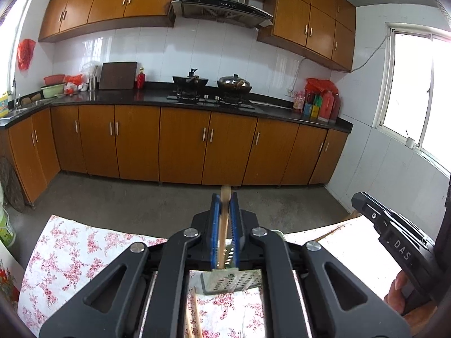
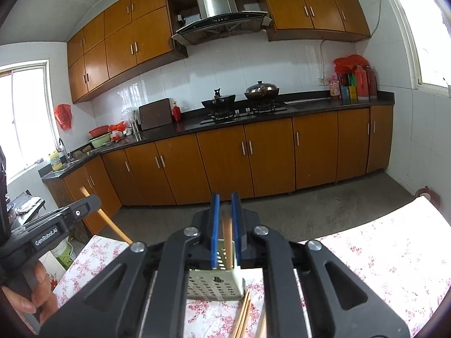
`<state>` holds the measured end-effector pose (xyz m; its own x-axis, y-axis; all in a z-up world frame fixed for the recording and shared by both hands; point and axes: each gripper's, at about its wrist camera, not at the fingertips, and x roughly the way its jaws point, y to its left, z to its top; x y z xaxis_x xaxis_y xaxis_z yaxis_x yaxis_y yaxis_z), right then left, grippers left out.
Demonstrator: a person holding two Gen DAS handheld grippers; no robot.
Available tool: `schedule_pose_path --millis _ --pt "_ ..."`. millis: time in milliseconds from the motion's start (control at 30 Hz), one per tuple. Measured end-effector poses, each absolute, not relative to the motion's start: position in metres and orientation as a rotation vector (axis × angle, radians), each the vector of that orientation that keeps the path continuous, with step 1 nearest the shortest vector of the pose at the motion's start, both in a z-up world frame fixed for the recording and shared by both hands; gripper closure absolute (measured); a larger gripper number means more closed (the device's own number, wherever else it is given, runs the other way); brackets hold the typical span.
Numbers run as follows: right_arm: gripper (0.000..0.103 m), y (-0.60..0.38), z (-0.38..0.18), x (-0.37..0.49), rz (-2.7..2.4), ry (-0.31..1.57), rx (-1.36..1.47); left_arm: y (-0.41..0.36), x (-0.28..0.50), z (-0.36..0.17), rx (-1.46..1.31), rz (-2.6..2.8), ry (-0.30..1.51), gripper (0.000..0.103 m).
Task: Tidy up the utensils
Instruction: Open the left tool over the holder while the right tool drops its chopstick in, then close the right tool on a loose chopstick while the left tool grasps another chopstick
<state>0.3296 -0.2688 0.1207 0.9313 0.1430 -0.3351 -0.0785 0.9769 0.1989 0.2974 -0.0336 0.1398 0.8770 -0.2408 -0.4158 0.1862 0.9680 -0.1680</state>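
My left gripper (image 1: 225, 200) is shut on a wooden chopstick (image 1: 224, 225) that stands upright between the blue pads, above a perforated metal utensil holder (image 1: 231, 281) on the floral tablecloth. My right gripper (image 2: 225, 200) is shut on another wooden chopstick (image 2: 227, 242), whose lower end goes down into the utensil holder (image 2: 214, 284). Several loose chopsticks (image 2: 243, 315) lie on the cloth just in front of the holder; some also show in the left wrist view (image 1: 193, 318). The left gripper (image 2: 84, 205) and its chopstick (image 2: 112, 225) appear at the left of the right wrist view.
The floral tablecloth (image 1: 70, 253) covers the table, whose far edge meets a grey concrete floor. The right gripper's body (image 1: 394, 233) is at the right of the left view. Wooden cabinets (image 1: 183, 143) with a black counter, a stove and pots stand across the room.
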Motion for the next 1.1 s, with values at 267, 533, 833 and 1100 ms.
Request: schedule_pose_path --millis 267,533,833,1100 --pt "0.074 -0.287 0.121 0.288 0.071 0.32 0.191 -0.021 0.276 0.149 -0.136 -0.196 0.406 0.053" --pt "0.072 -0.316 0.05 0.254 -0.011 0.5 0.212 0.013 0.243 0.13 -0.125 -0.124 0.413 0.053" --pt "0.074 -0.28 -0.081 0.27 0.084 0.851 0.203 0.044 0.231 0.033 -0.085 -0.038 0.625 0.053" --pt "0.094 -0.255 -0.111 0.276 0.03 0.912 0.073 0.048 0.227 -0.028 -0.144 -0.095 0.779 0.058"
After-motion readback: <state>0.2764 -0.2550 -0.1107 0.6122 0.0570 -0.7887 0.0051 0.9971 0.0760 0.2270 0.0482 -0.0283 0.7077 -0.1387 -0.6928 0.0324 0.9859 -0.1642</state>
